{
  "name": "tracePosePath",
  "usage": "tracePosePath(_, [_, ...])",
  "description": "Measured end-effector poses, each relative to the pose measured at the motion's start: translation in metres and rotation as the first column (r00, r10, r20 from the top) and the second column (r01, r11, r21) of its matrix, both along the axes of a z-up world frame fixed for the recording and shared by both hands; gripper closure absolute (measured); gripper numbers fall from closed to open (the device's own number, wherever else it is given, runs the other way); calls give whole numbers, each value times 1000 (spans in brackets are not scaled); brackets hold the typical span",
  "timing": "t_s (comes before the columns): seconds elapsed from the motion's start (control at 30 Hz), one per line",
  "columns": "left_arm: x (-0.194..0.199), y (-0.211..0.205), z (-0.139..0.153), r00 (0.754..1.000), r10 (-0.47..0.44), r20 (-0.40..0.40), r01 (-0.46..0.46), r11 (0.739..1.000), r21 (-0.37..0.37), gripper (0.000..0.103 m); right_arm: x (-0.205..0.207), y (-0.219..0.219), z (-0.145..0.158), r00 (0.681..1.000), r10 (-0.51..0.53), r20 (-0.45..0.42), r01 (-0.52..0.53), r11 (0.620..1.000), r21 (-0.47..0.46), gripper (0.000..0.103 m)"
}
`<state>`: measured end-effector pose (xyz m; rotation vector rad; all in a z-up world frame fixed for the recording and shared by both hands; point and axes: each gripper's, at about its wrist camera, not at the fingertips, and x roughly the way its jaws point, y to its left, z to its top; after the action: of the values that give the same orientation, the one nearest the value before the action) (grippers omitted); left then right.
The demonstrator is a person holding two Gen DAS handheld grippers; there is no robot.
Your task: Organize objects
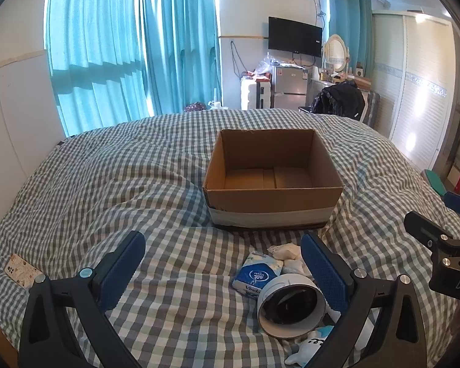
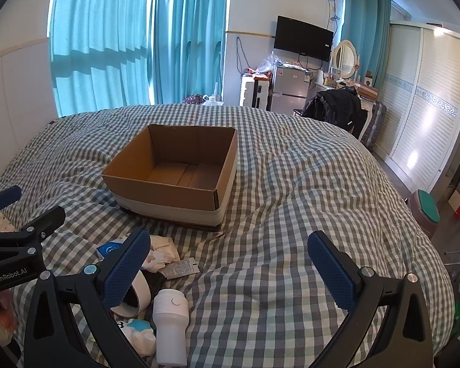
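Ahead, a cardboard box [image 1: 273, 181] sits open-topped on the checked bed cover [image 1: 138, 184], its opening facing straight up and its longer side running left to right across the left wrist view; in the right wrist view the same box [image 2: 174, 171] stands turned, one corner toward the camera. A pale band wraps its lower walls, and nothing shows inside but the bare floor flaps. Nearer than the box lies a small cluster of things. A white cylindrical cup [image 1: 291, 305] lies on its side, its long axis running toward the left camera and its dark open mouth facing that camera. Just beside it, farther off, a blue and white tissue pack [image 1: 257, 273] lies flat, with crumpled white tissue [image 1: 286, 253] beyond it. A white bottle [image 2: 171, 325] lies lengthwise, its capped end pointing toward the box, next to a white and blue plush toy [image 2: 139, 335] and a printed label [image 2: 181, 268]. A patterned phone [image 1: 23, 271] lies flat well to the left. The left tool [image 1: 224, 271] hovers low over the cover, level and aimed at the box, jaws spread wide and gripping nothing; its right finger stands just beside the cup. The right tool [image 2: 228, 271] is held likewise, wide open and empty, over bare cover to the right of the cluster.
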<state>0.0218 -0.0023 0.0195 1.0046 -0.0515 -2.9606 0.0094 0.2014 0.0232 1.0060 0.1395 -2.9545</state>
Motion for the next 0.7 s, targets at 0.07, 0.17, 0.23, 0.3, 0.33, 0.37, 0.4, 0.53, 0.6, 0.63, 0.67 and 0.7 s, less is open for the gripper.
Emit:
tracePosePath(0.07, [1,0,1,1000,3,-3,-3,1000,-1,0,1,0,0,1000,0,-4,0,1000,1,0])
tracePosePath(0.17, [1,-1,2,1000,6,-3,-6,1000,0,0,2,-1,1,1000,1,-8,-1,1000,4,0])
tracePosePath(0.23, [1,-2,2,1000,6,-3,-6,1000,2,0,2,-2,2,1000,2,-9,-2,1000,7,0])
tracePosePath(0.3, [2,-2,2,1000,7,-3,-7,1000,1,0,2,-2,2,1000,2,-11,-2,1000,10,0])
tracePosePath(0.33, [2,-2,2,1000,7,-3,-7,1000,2,0,2,-2,2,1000,3,-11,-3,1000,9,0])
tracePosePath(0.37, [2,-2,2,1000,7,-2,-7,1000,2,0,2,-2,2,1000,3,-11,-3,1000,10,0])
tracePosePath(0.4, [2,-2,2,1000,7,-2,-7,1000,2,0,3,-3,2,1000,3,-11,-3,1000,10,0])
tracePosePath(0.53, [2,-2,2,1000,9,-2,-9,1000,1,0,3,-3,2,1000,4,-12,-4,1000,10,0])
tracePosePath(0.6, [1,-2,1,1000,9,-1,-9,1000,1,0,3,-3,2,1000,5,-12,-5,1000,10,0])
tracePosePath(0.63, [1,-2,1,1000,10,0,-10,1000,2,0,3,-3,2,1000,5,-12,-4,1000,10,0])
tracePosePath(0.67, [1,-2,1,1000,10,1,-10,1000,2,0,3,-3,2,1000,4,-12,-4,1000,10,0])
tracePosePath(0.7, [1,-2,1,1000,10,1,-10,1000,3,0,3,-3,2,1000,2,-13,-2,1000,13,0])
